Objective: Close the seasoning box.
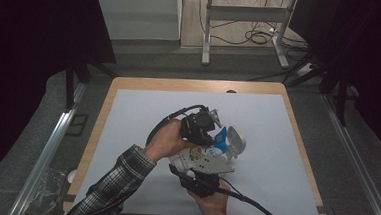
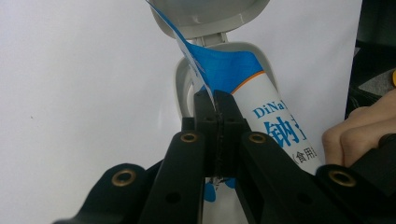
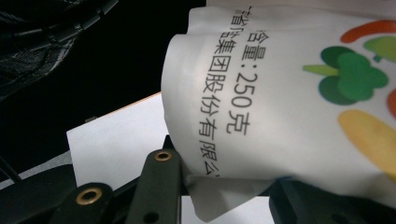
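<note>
In the high view, a white plastic pouch with blue and coloured print (image 1: 206, 156) is held above the pale surface (image 1: 276, 143), its long axis running from the right gripper (image 1: 199, 180) at its bottom up to the left gripper (image 1: 202, 131) at its top, beside a grey round container with a flip lid (image 1: 235, 140). In the left gripper view, the jaws are pinched together on the pouch's torn blue top edge (image 2: 205, 79), directly before the container's mouth (image 2: 182, 84). In the right gripper view, the jaws are clamped on the pouch's white bottom (image 3: 224, 177).
</note>
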`<state>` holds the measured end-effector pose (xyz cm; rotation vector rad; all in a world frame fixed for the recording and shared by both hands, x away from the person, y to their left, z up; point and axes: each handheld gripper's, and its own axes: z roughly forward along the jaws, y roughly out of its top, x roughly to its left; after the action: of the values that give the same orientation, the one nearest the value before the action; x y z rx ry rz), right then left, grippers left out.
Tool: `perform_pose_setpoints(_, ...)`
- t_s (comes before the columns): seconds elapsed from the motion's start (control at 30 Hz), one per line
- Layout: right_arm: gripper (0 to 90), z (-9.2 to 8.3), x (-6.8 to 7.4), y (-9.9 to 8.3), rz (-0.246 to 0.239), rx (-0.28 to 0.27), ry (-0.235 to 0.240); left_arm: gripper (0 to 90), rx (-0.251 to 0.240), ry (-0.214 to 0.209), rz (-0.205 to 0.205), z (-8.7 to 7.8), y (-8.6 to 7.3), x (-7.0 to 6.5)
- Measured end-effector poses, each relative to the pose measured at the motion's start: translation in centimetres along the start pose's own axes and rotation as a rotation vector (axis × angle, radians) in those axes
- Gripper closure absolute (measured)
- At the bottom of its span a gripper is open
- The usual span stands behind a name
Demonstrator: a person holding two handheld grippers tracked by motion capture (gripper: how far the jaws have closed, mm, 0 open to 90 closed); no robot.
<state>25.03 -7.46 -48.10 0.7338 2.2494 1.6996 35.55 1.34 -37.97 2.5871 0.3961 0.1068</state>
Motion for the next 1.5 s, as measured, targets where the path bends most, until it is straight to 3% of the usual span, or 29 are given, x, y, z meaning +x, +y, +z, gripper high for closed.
perform_pose_setpoints(1.5,71.2,-0.14,-0.36,0.66,0.017,0.022,0.019,90.0,0.021,0.026,0.01,-0.04,0.57,0.01)
